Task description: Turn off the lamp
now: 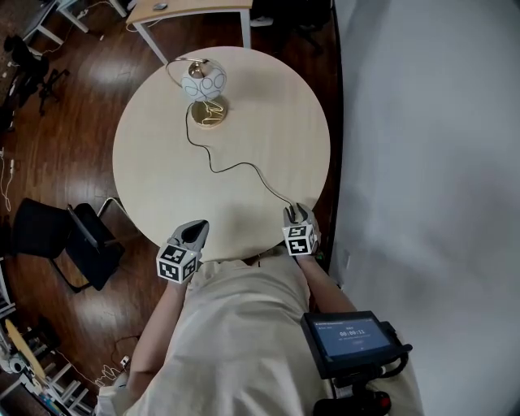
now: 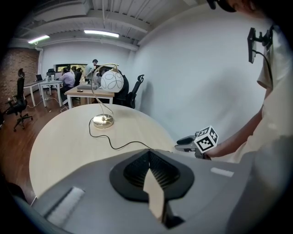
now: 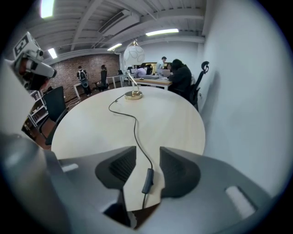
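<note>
A lamp (image 1: 203, 81) with a white globe shade and a brass base (image 1: 209, 114) stands at the far side of the round wooden table (image 1: 154, 171). Its black cord (image 1: 236, 166) snakes to the near right edge. My right gripper (image 1: 298, 213) hovers there, open. In the right gripper view (image 3: 147, 154) the cord's inline switch (image 3: 148, 180) lies on the table between the spread jaws, which do not touch it. My left gripper (image 1: 195, 227) hangs over the near edge, shut and holding nothing (image 2: 149, 153). Whether the lamp (image 2: 111, 81) is lit is unclear.
A white wall (image 1: 422, 122) runs close along the table's right side. A black chair (image 1: 89, 240) stands at the near left. A desk (image 1: 191, 12) is behind the table, and people sit at desks (image 2: 68, 77) farther back. A screen device (image 1: 349, 337) hangs at my chest.
</note>
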`<state>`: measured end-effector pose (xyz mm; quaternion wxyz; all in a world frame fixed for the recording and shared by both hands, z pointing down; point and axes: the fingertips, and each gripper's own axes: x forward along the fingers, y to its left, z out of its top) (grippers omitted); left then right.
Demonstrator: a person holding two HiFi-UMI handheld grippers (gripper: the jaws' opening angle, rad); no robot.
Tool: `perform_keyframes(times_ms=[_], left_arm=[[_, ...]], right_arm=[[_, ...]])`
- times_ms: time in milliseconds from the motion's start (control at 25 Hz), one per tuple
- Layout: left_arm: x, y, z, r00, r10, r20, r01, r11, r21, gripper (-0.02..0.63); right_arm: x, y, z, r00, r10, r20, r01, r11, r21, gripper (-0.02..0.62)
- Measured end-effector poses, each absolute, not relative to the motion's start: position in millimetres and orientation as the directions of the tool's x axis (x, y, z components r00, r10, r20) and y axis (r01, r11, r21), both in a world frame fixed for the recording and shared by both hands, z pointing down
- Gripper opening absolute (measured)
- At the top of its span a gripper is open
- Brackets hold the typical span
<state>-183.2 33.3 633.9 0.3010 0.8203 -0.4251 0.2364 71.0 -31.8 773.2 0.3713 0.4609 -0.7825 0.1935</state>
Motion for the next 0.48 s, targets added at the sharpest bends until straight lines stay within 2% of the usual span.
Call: perform_keyframes(times_ms=[480], left_arm=[[-270,69,595,0.651,-0.544,0.53,-0.753,-0.554,0.356,0.0]], right_arm=[[-15,1,652,-0.26,-0.761,0.595,-0.939,0.342,0.028,0.15]])
